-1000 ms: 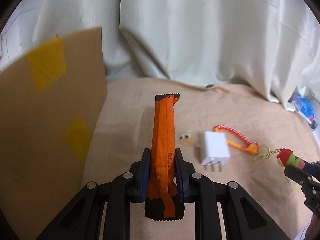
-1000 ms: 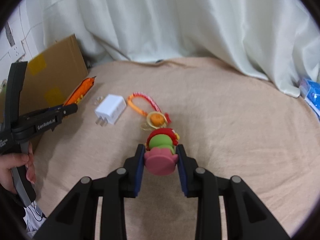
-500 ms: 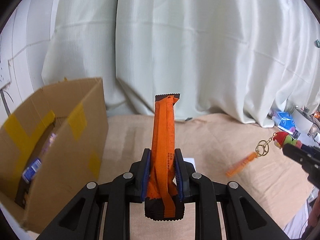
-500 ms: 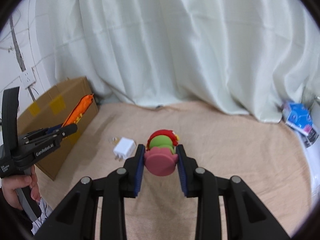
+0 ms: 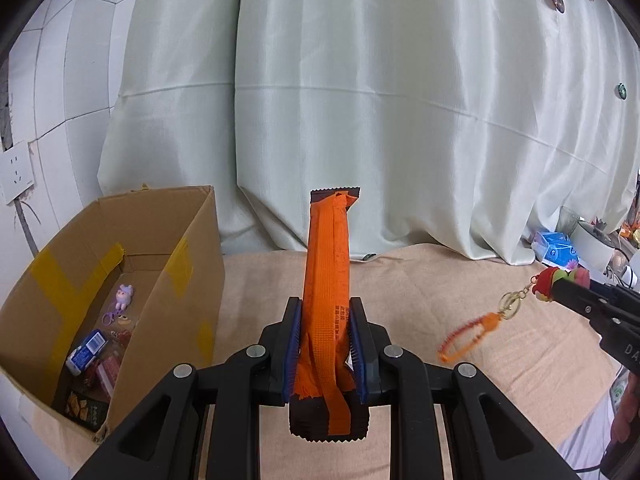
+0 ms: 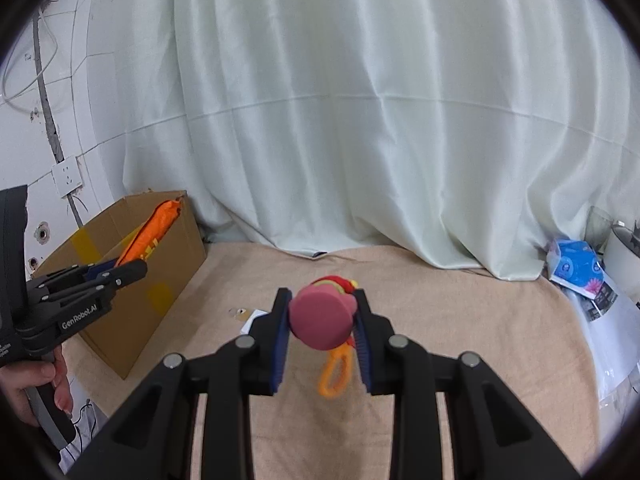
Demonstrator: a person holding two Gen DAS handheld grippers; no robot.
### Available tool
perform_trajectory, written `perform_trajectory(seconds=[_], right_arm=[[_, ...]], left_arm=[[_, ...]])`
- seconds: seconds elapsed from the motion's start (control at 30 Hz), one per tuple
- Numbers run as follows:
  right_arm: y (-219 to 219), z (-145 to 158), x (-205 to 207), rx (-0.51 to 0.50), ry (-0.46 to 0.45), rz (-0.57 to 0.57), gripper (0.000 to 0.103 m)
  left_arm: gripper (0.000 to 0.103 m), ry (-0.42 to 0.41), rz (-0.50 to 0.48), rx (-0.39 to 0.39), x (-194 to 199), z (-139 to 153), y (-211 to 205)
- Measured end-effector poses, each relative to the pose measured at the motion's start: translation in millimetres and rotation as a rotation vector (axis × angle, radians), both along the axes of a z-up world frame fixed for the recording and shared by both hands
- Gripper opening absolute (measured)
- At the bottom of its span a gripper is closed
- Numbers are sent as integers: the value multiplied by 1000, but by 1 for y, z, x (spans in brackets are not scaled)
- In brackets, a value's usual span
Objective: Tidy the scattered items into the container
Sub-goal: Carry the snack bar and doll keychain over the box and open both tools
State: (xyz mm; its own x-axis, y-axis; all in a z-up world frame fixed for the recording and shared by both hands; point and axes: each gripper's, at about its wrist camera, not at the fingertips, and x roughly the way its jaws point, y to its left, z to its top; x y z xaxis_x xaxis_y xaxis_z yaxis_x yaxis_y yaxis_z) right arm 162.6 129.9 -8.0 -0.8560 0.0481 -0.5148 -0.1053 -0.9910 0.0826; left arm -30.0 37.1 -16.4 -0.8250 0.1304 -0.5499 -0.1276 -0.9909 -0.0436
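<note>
Both grippers are up off the worktop (image 5: pixel 420 276), tipped a bit downward, side by side. Left gripper (image 5: pixel 325 354) is clamped tight on an orange snack packet (image 5: pixel 327 272), gripped near its lower end, w/ the long part sticking straight out ahead past the fingertips and a dark crimped end hanging just behind the pads. The open cardboard box (image 5: pixel 192 280) sits low and to this gripper's left, w/ small bits already inside. A hand (image 6: pixel 38 384) wraps the left gripper's handle from below.

Right gripper (image 6: pixel 322 328) is pinching a pink-based toy keychain (image 6: pixel 320 322) between its pads; the orange loop strap (image 6: pixel 336 372) dangles under the fingers, clear of the cloth. A white charger (image 6: pixel 254 316) lies on the worktop just ahead-left of it, partly hidden by the left finger.
</note>
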Motion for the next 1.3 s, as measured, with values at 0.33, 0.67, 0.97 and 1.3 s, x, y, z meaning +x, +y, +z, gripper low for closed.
perform_trajectory(seconds=[0.33,0.67,0.97,1.3], right_arm=[[-8,14,3,13,23,-4,33],[-32,41,-18,50,67,31,33],[-103,92,-65,76,173,178,33],[-198,126,-126,35,251,410,33]], left_arm=[[23,42,2,-5,6,21,-14],[23,98,42,1,-2,61,-57],[23,172,179,-82,-2,106,-131],[23,154,320,-134,-8,113,-203]])
